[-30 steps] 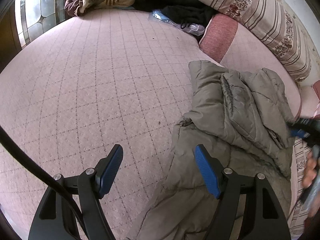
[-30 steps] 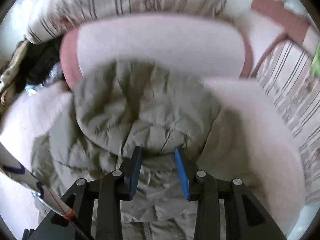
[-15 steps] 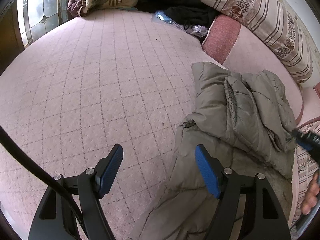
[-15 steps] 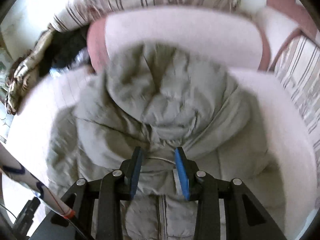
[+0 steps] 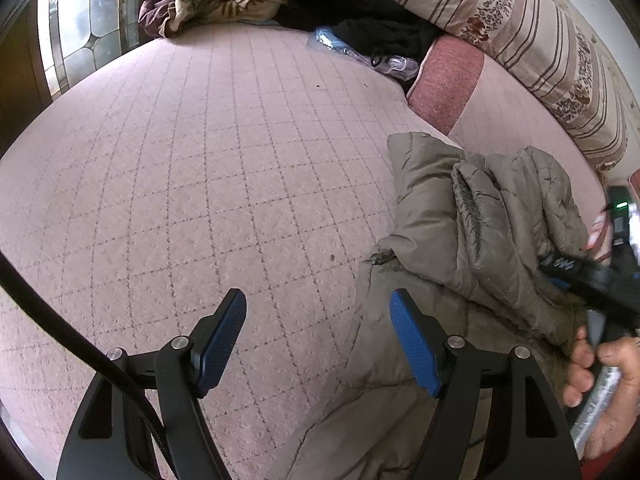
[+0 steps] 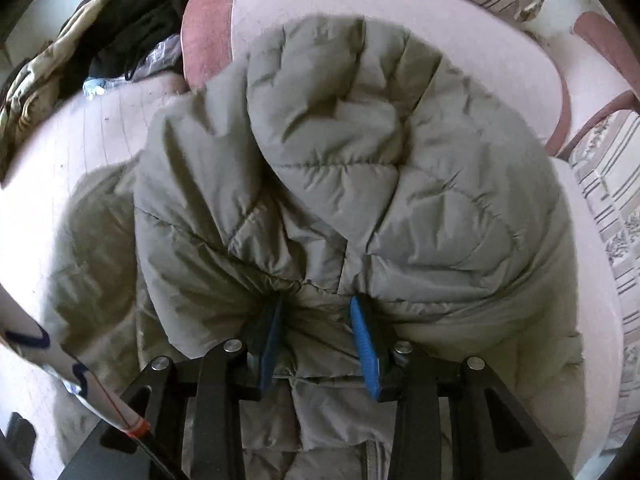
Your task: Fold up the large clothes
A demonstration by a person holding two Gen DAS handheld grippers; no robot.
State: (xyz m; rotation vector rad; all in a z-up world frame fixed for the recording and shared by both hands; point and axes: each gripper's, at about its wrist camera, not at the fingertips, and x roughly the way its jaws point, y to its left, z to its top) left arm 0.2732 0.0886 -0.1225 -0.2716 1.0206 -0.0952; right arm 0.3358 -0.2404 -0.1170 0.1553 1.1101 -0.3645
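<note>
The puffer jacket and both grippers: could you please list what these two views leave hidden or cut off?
- Puffer jacket hem: cut off by the bottom edge in both views.
- Right gripper fingertips: buried in jacket folds, right wrist view.
- Jacket's right side: hidden behind the right hand, left wrist view.
- Clear plastic bag contents: too small.

left tongs (image 5: 318,338) spread wide, right tongs (image 6: 318,330) pinched

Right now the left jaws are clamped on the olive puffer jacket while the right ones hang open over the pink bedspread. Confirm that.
Not quite: the sides are swapped. The right wrist view shows the right gripper pinching the olive puffer jacket. The left wrist view shows the left gripper open over the pink bedspread.
</note>
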